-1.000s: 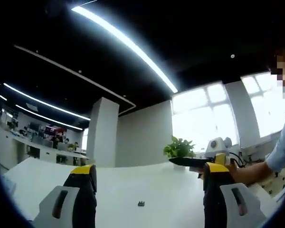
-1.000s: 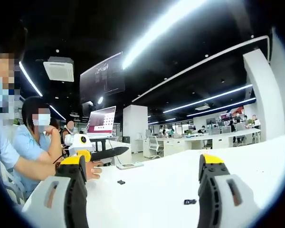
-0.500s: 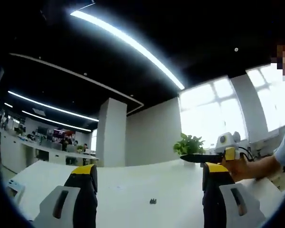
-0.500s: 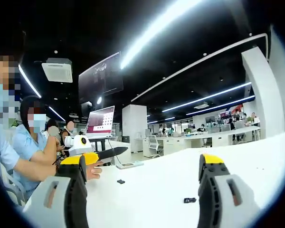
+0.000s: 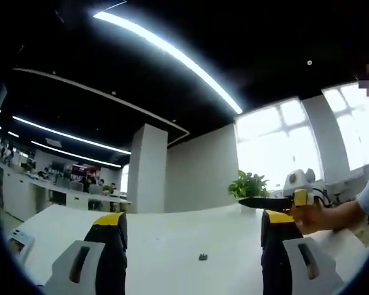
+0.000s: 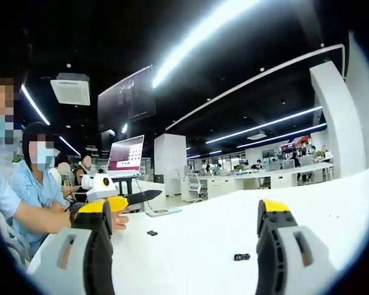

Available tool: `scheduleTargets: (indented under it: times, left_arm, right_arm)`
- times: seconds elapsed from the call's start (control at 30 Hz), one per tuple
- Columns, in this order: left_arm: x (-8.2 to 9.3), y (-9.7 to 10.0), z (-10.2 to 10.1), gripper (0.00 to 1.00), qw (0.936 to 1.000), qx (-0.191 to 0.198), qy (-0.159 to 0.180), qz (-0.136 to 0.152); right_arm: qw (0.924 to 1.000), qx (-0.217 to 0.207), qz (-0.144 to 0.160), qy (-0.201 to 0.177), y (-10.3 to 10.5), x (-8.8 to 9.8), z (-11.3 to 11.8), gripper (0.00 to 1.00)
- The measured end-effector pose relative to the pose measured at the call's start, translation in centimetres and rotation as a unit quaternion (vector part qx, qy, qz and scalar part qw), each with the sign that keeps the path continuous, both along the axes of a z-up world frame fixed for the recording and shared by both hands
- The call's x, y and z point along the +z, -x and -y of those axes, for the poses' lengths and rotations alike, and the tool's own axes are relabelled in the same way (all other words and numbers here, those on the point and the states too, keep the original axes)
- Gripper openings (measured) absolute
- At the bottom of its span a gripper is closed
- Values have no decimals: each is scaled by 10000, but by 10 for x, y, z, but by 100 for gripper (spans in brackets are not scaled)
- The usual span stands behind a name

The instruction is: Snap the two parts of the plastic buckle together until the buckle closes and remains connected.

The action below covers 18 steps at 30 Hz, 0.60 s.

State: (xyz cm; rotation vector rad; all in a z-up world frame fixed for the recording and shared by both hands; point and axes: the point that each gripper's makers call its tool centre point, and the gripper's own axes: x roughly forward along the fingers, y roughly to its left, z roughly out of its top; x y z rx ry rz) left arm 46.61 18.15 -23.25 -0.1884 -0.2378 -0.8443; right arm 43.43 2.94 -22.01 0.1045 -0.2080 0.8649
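Observation:
Two small dark buckle parts lie apart on the white table (image 6: 197,236): one part (image 6: 241,257) near my right jaw, the other part (image 6: 152,233) further left. In the left gripper view one buckle part (image 5: 203,256) lies on the table (image 5: 160,243) between my jaws, well ahead of them. My left gripper (image 5: 194,221) is open and holds nothing. My right gripper (image 6: 186,212) is open too, above the table. The right gripper (image 5: 283,200) comes in from the right, held by a hand; the left gripper (image 6: 120,200) comes in from the left.
A potted plant (image 5: 249,184) stands at the table's far edge. A lit screen (image 6: 124,157) and a flat device (image 6: 163,212) sit beyond the left part. A seated person (image 6: 40,178) is at the left. A white object (image 5: 17,241) lies near the table's left edge.
Both views have shifted slightly with the hands. The buckle parts lie where they were and both grippers stay open.

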Motion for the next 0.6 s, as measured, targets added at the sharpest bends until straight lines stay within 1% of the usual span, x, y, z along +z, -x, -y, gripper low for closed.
scheduleTargets:
  times: [0.03, 0.1, 0.17, 0.23, 0.3, 0.43, 0.5, 0.6]
  left_arm:
    - [0, 0, -1, 92, 10000, 10, -2, 4]
    - [2, -1, -8, 92, 10000, 16, -63, 57]
    - [-1, -2, -15, 90, 9999, -13, -118, -3]
    - [-4, -10, -29, 90, 9997, 204, -95, -84]
    - [-4, -13, -38, 89, 9994, 334, -51, -88]
    - [-3, -17, -52, 86, 9988, 483, 9, -119]
    - [-11, -23, -59, 86, 9977, 626, -205, -164]
    - [-22, -29, -64, 84, 9967, 665, -388, -257]
  right_arm:
    - [10000, 4, -7, 2, 0, -1, 0, 100]
    - [9999, 17, -93, 103, -2, -8, -4, 100]
    - [9997, 9, -131, 181, -2, -13, -5, 100]
    - [9996, 37, -177, 233, -2, -16, -6, 100]
    - [9995, 53, -182, 243, -1, -17, -7, 100]
    - [9996, 102, -198, 196, 1, -16, -6, 99]
    - [9996, 102, -201, 168, 0, -14, -5, 99]
    - [9996, 96, -208, 149, 0, -14, -3, 99]
